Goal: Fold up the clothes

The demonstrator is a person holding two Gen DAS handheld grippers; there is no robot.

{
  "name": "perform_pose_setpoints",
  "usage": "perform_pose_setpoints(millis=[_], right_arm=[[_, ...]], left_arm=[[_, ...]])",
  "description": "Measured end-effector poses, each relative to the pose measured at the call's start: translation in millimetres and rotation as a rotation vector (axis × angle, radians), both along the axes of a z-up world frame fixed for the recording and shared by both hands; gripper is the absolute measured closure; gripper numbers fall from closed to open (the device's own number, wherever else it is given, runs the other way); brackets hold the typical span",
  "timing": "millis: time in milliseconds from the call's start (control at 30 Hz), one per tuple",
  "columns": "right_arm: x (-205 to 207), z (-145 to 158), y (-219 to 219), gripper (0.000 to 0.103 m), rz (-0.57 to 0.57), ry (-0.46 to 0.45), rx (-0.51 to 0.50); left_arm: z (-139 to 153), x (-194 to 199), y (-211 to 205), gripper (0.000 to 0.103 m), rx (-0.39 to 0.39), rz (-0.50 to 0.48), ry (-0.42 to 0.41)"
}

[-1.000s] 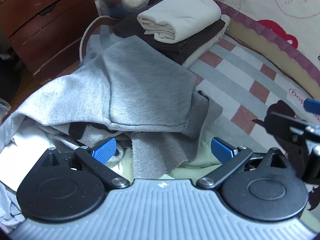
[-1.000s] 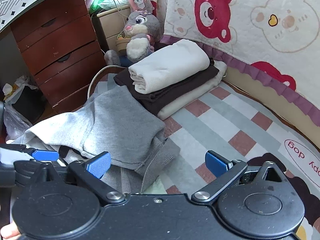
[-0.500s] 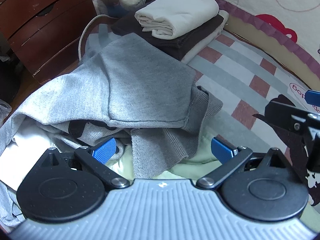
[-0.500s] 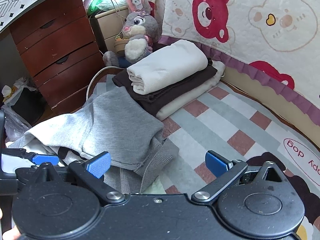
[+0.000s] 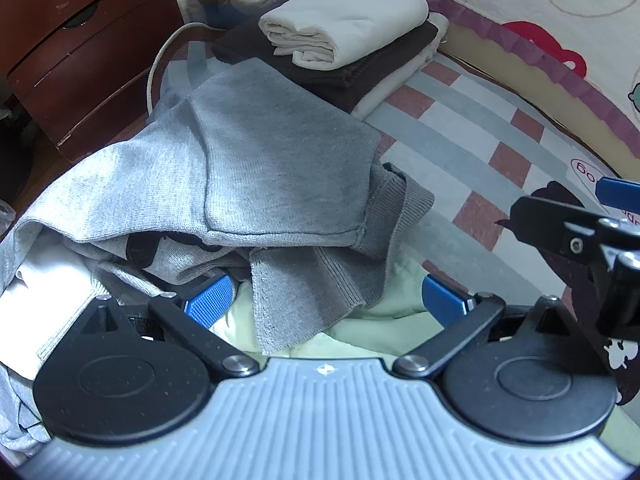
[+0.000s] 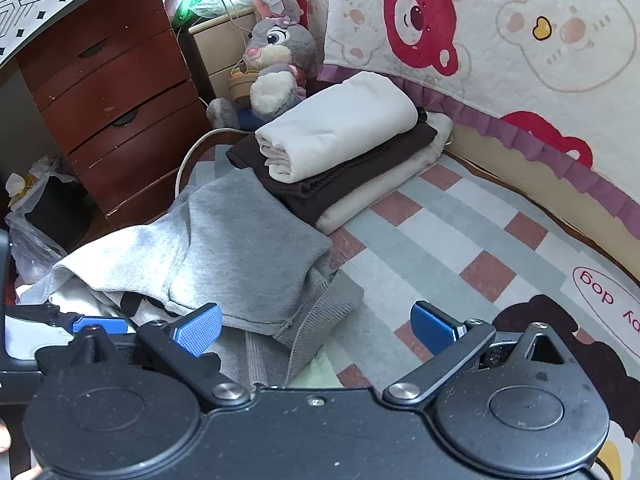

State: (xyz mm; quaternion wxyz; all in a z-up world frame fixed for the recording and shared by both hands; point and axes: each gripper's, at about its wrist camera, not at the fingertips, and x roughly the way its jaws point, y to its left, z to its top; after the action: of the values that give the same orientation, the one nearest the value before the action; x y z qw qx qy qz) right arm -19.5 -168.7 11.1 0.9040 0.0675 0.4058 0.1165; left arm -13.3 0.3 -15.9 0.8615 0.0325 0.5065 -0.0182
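A crumpled grey sweatshirt point(image 5: 260, 168) lies on a heap of clothes at the bed's left edge; it also shows in the right wrist view point(image 6: 240, 256). A pale green garment point(image 5: 376, 312) and a white one point(image 5: 48, 288) lie under it. My left gripper point(image 5: 326, 302) is open and empty, its jaws on either side of the grey ribbed hem. My right gripper point(image 6: 316, 326) is open and empty, above the hem and the checked sheet. Its fingers point(image 5: 560, 232) show at the right in the left wrist view.
A stack of folded clothes point(image 6: 336, 140), white on dark brown on cream, sits at the back. A plush rabbit point(image 6: 276, 64) and a wooden drawer unit point(image 6: 108, 92) stand behind it. The checked sheet point(image 6: 440, 248) stretches to the right, bounded by a bear-print quilt point(image 6: 480, 28).
Both grippers have drawn slightly back and up from the heap; the views show a little more of the stack and sheet. Jaws stay open. The clothes have not moved.
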Motion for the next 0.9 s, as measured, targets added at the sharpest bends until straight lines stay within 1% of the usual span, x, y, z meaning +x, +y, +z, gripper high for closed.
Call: perform_pose_setpoints(millis=[233,400,433,633,700,800,900], right_arm=[[1,-1,3,0.001,-0.002,0.004,-0.007],[-2,-3,8,0.001,-0.012,-0.017,-0.066],[-2,-3,8,0.001,-0.009,-0.025,-0.064],[1,-5,-2,0.001,0.001,-0.072,0.021],[3,-9,-4,0.001,0.002,-0.081,0.046],[7,-24,-4,0.001,0.008,-0.046,0.074],[12,-40,-3,0.001,0.013,-0.012,0.102]], left_arm=[[-1,1,2,0.000,-0.005,-0.001,0.007],[-4,4,1,0.000,-0.001,-0.004,0.013],[-5,5,1,0.000,0.003,-0.005,0.014],[-18,15,-1,0.000,0.010,-0.006,0.040],[-23,19,1,0.000,-0.001,0.005,0.049],[-33,26,8,0.000,-0.027,0.029,0.047],[-42,35,19,0.000,-0.019,0.057,0.025]])
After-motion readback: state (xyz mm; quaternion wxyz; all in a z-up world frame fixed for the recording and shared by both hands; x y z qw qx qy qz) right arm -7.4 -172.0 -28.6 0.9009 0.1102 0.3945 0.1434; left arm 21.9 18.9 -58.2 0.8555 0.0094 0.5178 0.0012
